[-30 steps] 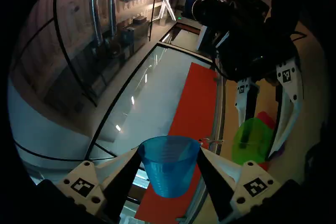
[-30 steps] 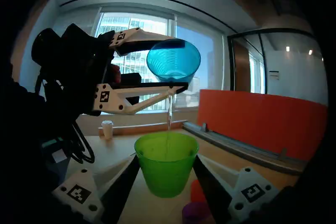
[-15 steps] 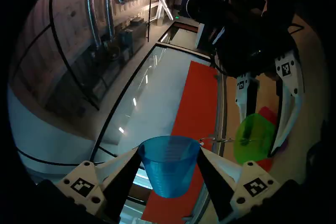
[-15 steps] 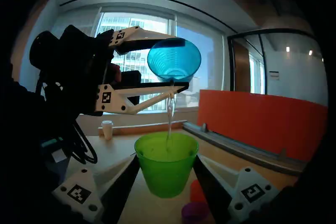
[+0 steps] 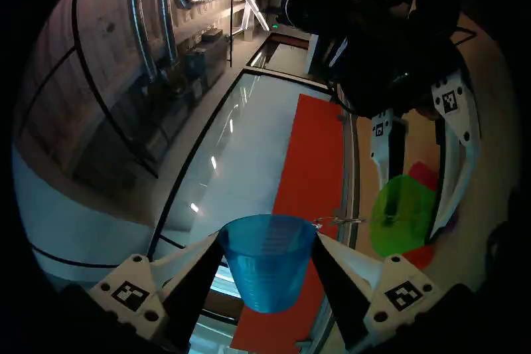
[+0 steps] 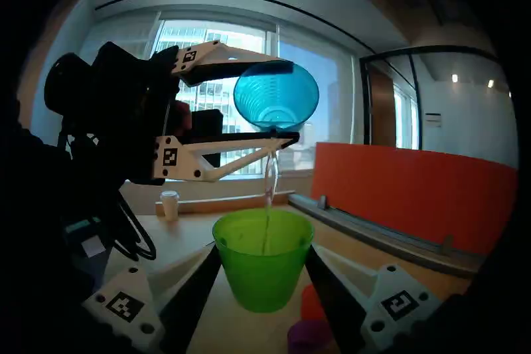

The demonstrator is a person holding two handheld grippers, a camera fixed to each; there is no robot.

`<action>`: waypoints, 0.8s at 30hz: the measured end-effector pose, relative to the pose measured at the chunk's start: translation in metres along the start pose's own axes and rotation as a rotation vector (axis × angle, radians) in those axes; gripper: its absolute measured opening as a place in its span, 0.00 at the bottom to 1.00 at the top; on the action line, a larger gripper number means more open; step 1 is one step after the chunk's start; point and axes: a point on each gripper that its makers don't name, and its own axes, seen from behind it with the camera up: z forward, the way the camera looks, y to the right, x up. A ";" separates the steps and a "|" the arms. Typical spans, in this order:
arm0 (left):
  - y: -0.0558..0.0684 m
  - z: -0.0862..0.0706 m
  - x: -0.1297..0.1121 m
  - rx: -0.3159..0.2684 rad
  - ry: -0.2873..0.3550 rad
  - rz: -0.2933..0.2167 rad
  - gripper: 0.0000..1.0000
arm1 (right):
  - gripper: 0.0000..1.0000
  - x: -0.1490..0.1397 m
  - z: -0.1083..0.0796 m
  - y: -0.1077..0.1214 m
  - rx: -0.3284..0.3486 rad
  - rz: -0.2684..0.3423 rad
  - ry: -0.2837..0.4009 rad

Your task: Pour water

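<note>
1. Right gripper [image 6: 262, 256]: both fingers pressed on the sides of the green cup [image 6: 262, 284], which stood upright, mouth up. Could not tell whether its base rested on the table [image 6: 192, 238].
2. Just below the green cup, on the near side: a red thing [image 6: 312, 301] and a purple thing [image 6: 306, 337], both partly hidden, possibly more cups.
3. A thin stream of water [image 6: 269, 181] ran straight down into the green cup and landed near the middle of its mouth.
4. Directly above the green cup: the blue cup [image 6: 275, 91], clamped between the two fingers of the left gripper [image 6: 293, 101]. It was tipped over, long axis close to level, with its low lip over the green cup's opening.
5. Judgement: pour under way. Whatever comes next depends on that lip staying above the green mouth. The left hand controls the tilt; the right only has to hold steady.
6. Behind the green cup: a small white cup [image 6: 170, 204] on the table. Beyond it, a window [image 6: 212, 38]. Off to the side, an orange partition [image 6: 411, 188].
</note>
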 end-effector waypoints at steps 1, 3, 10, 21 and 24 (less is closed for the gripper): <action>-0.001 0.000 0.001 0.001 0.001 0.004 0.87 | 0.87 0.000 0.000 0.000 -0.001 0.000 0.000; -0.002 -0.001 0.002 0.001 0.003 0.012 0.87 | 0.87 0.000 0.000 0.001 -0.002 0.000 0.000; -0.005 -0.001 0.004 0.007 0.004 0.048 0.87 | 0.87 -0.001 0.000 0.002 -0.003 0.002 0.003; -0.001 0.001 0.009 0.014 0.008 0.095 0.87 | 0.87 -0.002 -0.001 0.003 -0.005 0.004 0.005; 0.000 0.001 0.010 0.016 0.011 0.106 0.87 | 0.87 -0.002 -0.001 0.003 -0.006 0.004 0.006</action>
